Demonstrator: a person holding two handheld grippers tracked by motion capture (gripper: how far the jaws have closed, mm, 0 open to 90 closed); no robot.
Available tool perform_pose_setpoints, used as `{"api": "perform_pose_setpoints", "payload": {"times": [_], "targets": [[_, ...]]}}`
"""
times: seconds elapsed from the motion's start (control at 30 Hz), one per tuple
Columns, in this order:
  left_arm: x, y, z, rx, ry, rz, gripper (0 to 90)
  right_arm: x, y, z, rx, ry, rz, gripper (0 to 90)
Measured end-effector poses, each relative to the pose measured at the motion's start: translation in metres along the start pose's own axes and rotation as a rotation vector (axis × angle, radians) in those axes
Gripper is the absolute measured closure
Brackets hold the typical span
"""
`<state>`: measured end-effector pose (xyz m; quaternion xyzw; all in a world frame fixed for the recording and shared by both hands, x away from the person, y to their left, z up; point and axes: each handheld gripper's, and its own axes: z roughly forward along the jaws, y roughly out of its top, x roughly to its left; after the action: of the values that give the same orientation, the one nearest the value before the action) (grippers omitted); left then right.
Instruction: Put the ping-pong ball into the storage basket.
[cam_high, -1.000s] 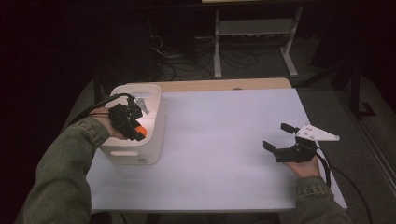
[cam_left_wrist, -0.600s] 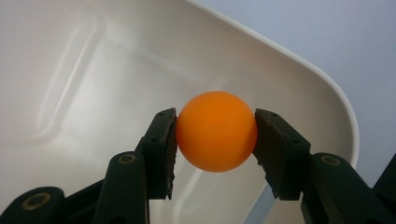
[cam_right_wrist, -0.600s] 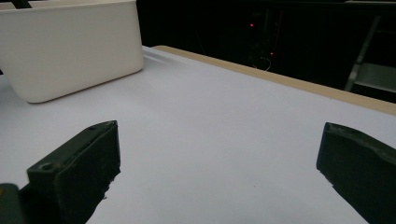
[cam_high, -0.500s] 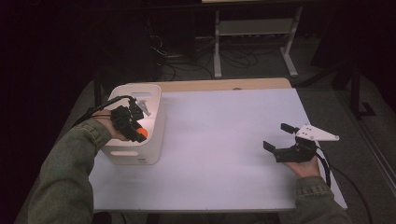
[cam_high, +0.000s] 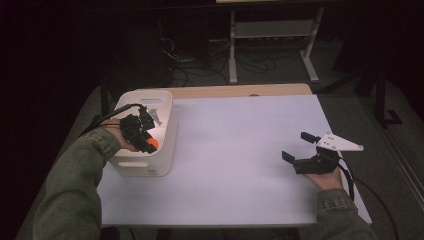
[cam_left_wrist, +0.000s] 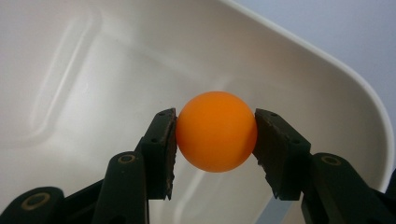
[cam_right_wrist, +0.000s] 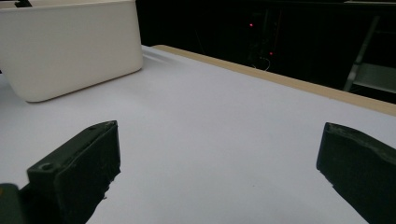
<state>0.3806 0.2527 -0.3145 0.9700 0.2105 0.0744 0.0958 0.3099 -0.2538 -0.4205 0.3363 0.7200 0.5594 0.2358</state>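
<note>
The left gripper (cam_left_wrist: 215, 135) pinches an orange ball (cam_left_wrist: 216, 131) between its two black pads, one pressed on each side near the ball's widest line, and holds it over the inside of the white bin (cam_high: 165, 125) that stands at the left of the table (cam_high: 240, 150). The risk I see is the ball itself: it is smooth, round and light, so a contact set slightly off its middle could squirt it forward out of the grip, and a release from too high over the hard plastic floor of the bin could let it bounce up and over the rim onto the table. A tilt of the hand toward the near wall could also knock a jaw against the rim. The right gripper (cam_high: 303, 148) rests on the table at the right, well apart from the bin, with its jaws spread wide and nothing between them, so it is not placed to stop a runaway ball. The left gripper view gives the exact seating of the pads on the ball and the bare bin floor behind it; the high view gives where bin, hands and table edges lie, with the ball (cam_high: 152, 144) a small orange spot; the right gripper view shows the bin's outer wall (cam_right_wrist: 74, 51).
</note>
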Motion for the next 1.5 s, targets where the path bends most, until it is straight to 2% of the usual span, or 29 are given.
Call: {"api": "perform_pose_setpoints", "payload": {"times": [0.3,0.33,0.43,0.63,0.73,0.9,0.93,1.07,1.1,1.2,1.23,1.37,1.5], "targets": [[0.000,0.001,0.000,-0.004,0.005,-0.009,41.5,0.000,0.000,0.000,0.003,-0.002,0.000,0.0],[0.001,0.000,-0.003,-0.013,0.022,-0.018,38.2,0.000,0.000,0.000,0.004,-0.002,0.001,0.0],[0.003,-0.001,-0.004,-0.018,0.031,-0.029,37.8,0.000,0.000,0.000,0.004,-0.001,0.001,0.0],[0.006,-0.005,-0.012,-0.043,0.040,-0.057,28.3,0.001,-0.001,0.000,0.007,-0.001,0.003,0.0],[0.007,-0.005,-0.014,-0.045,0.042,-0.055,23.7,0.000,-0.001,0.000,0.006,-0.001,0.004,0.0],[0.007,-0.004,-0.018,-0.065,0.043,-0.056,17.3,0.000,-0.001,0.000,0.007,-0.001,0.005,0.0],[0.007,-0.004,-0.019,-0.085,0.047,-0.051,16.0,0.000,-0.001,0.000,0.007,-0.001,0.005,0.0],[0.008,-0.004,-0.022,-0.109,0.036,-0.055,12.9,0.001,-0.001,0.000,0.006,0.000,0.006,0.0],[0.008,-0.004,-0.023,-0.117,0.034,-0.061,6.9,0.000,-0.001,0.000,0.005,0.000,0.005,0.0],[0.008,-0.004,-0.025,-0.127,0.029,-0.069,0.0,0.000,-0.001,0.000,0.004,-0.001,0.005,0.0],[0.009,-0.004,-0.027,-0.148,0.015,-0.076,0.0,0.000,-0.001,0.000,0.003,-0.001,0.004,0.0],[0.008,-0.006,-0.032,-0.178,0.018,-0.080,0.0,0.000,-0.001,0.000,0.002,-0.002,0.002,0.0],[0.007,-0.008,-0.035,-0.188,0.022,-0.082,0.0,0.000,-0.001,-0.001,0.001,-0.002,0.002,0.0]]}}
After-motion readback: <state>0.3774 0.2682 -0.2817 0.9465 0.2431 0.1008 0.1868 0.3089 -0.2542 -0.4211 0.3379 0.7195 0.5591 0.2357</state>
